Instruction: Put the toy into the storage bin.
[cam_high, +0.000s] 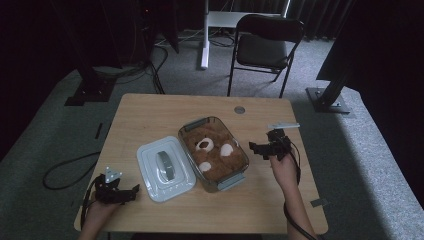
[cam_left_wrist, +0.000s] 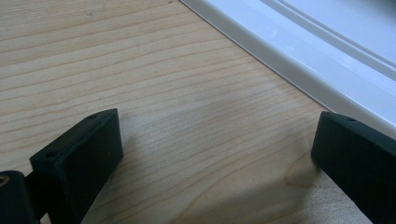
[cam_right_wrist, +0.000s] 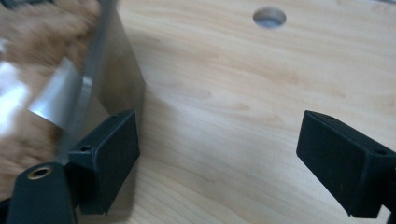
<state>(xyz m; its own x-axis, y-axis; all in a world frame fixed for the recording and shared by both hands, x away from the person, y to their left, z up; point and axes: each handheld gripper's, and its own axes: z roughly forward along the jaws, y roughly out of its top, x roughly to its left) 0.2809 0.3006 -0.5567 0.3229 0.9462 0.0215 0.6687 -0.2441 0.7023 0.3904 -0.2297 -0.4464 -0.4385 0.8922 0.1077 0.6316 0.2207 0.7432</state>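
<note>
Wooden table, with a clear container at centre. A brown teddy bear lies inside it, face up, filling most of the box. The white lid lies flat on the table just left of the container, grey handle up, touching or nearly touching its near-left wall; I cannot tell which.

My left gripper rests low at the near-left corner, just left of the lid. In the left gripper view the jaws stand wide apart with only bare wood between them, and the lid's white edge runs across the far right, close to the right jaw.

My right gripper sits just right of the container, pointing toward it. In the right gripper view its jaws are spread wide with nothing gripped; the left jaw stands against or just beside the container's clear wall, and the rest of the gap is bare table. A round hole in the tabletop shows at the far end.

My reading: the bear is already packed, so loading looks done. What remains is closing up: take hold of the lid, carry it right over the container, seat it. Neither tool holds anything yet. The right one looks placed to steady the box.
</note>
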